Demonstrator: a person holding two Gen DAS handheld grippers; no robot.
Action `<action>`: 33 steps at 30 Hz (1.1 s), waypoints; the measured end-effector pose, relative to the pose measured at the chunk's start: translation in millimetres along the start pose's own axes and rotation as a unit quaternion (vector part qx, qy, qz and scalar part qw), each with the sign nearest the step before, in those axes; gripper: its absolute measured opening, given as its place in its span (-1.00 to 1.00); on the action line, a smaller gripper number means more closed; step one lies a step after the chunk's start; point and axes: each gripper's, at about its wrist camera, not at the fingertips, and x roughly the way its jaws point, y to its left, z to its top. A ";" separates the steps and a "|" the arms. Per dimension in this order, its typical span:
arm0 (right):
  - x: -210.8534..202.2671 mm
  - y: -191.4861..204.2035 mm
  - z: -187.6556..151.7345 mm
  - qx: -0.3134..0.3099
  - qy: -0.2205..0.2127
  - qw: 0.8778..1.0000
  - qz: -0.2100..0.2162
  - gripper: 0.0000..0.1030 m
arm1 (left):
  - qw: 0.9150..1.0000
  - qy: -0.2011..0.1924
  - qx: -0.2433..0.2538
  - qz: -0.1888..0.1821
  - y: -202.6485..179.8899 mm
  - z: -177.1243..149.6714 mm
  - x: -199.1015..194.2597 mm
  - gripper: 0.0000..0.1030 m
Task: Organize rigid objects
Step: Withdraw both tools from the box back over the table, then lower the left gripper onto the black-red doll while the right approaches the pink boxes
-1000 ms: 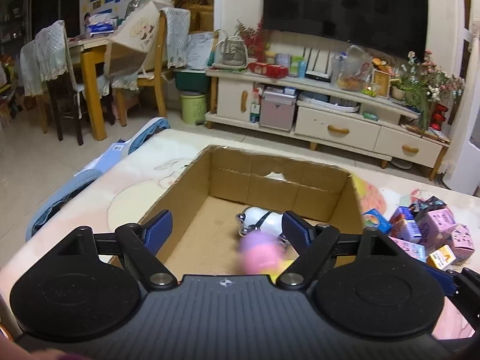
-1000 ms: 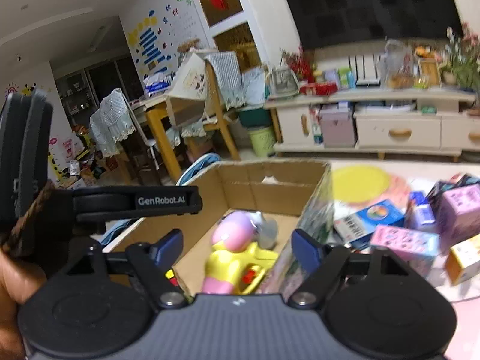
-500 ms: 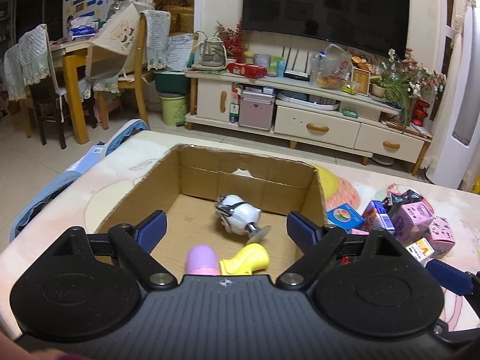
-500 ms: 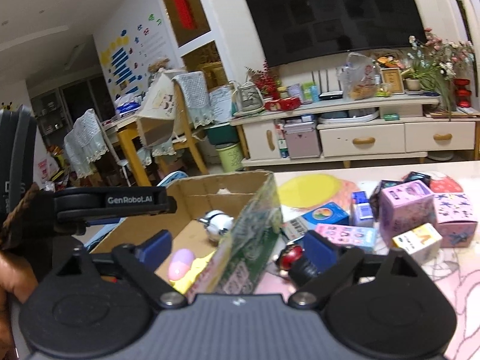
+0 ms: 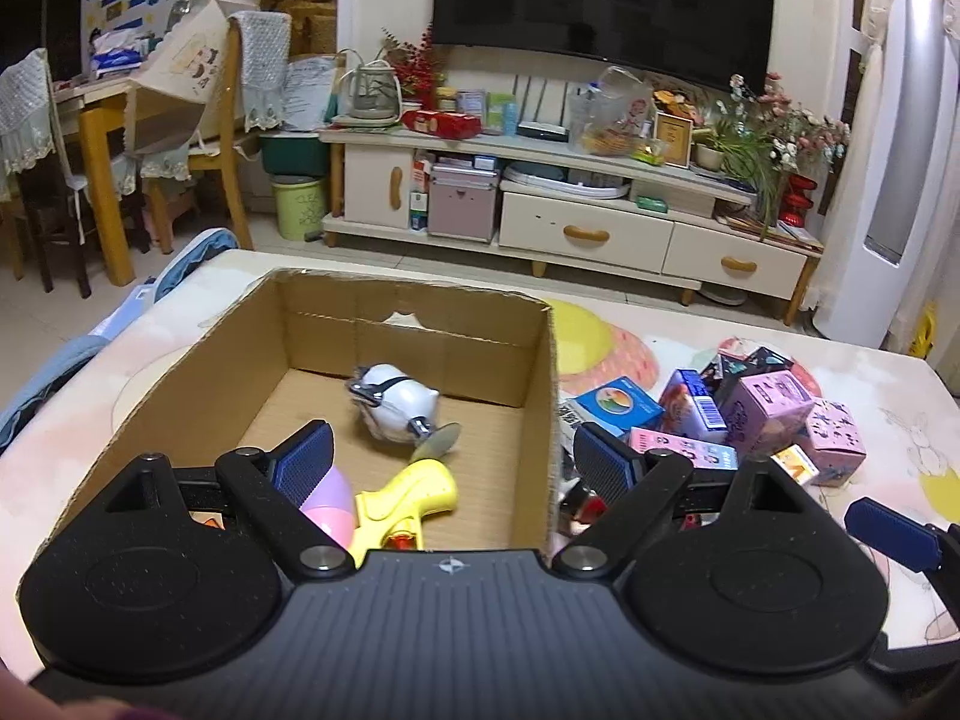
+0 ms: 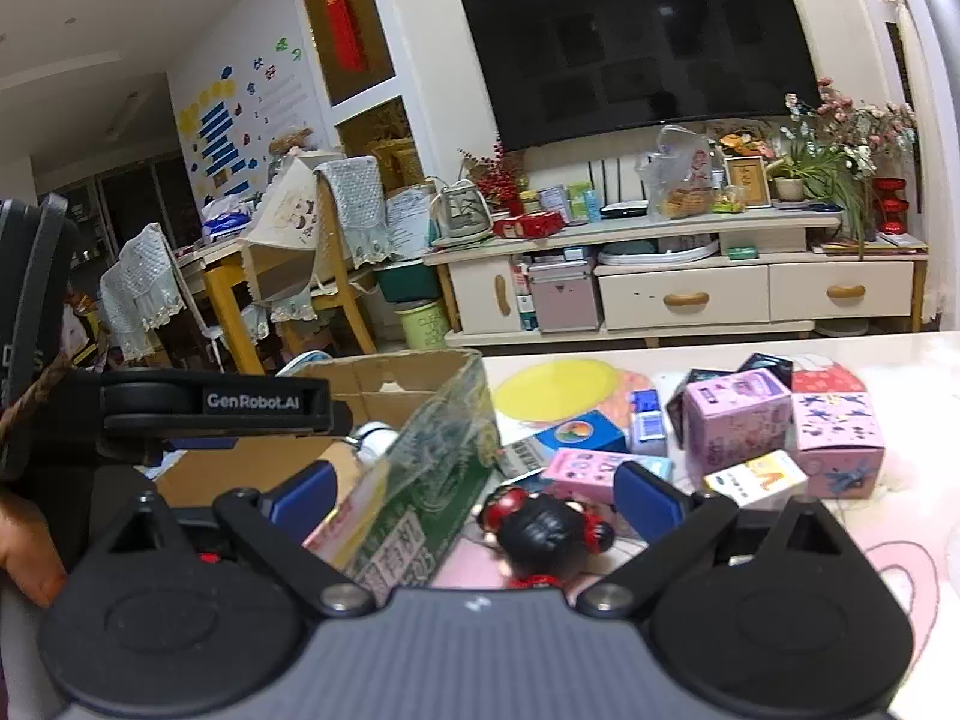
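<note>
An open cardboard box (image 5: 543,396) stands on the table. It holds a white toy (image 5: 399,402), a yellow toy gun (image 5: 414,495) and a pink egg-shaped toy (image 5: 330,504). My left gripper (image 5: 453,465) is open and empty above the box's near right corner. My right gripper (image 6: 474,495) is open and empty, straddling the box's printed right wall (image 6: 426,480), with a black-and-red figure (image 6: 543,531) just ahead on the table. Its fingertip (image 5: 894,531) shows at the right of the left wrist view.
Several small pink, blue and dark boxes (image 6: 738,414) are piled on the table right of the cardboard box, also in the left wrist view (image 5: 768,414). A yellow disc (image 6: 558,387) is printed on the tablecloth. A TV cabinet stands beyond the table.
Both grippers have pulled back and shifted right. The pink toy fell into the box and lies beside the yellow gun. The right gripper now faces the black-and-red figure.
</note>
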 end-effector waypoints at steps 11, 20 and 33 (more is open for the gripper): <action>-12.0 -25.5 -2.7 0.016 -0.009 1.000 -0.017 0.92 | 1.000 -0.005 0.024 -0.019 -3.0 -1.2 4.3 1.00; -17.5 -43.5 -4.9 0.022 -0.017 0.999 -0.030 0.92 | 0.999 -0.010 0.039 -0.031 -6.1 -1.4 9.9 1.00; -16.2 -81.3 -15.0 0.027 -0.011 0.997 -0.066 0.92 | 0.997 -0.008 0.067 -0.049 -10.3 -5.8 15.5 1.00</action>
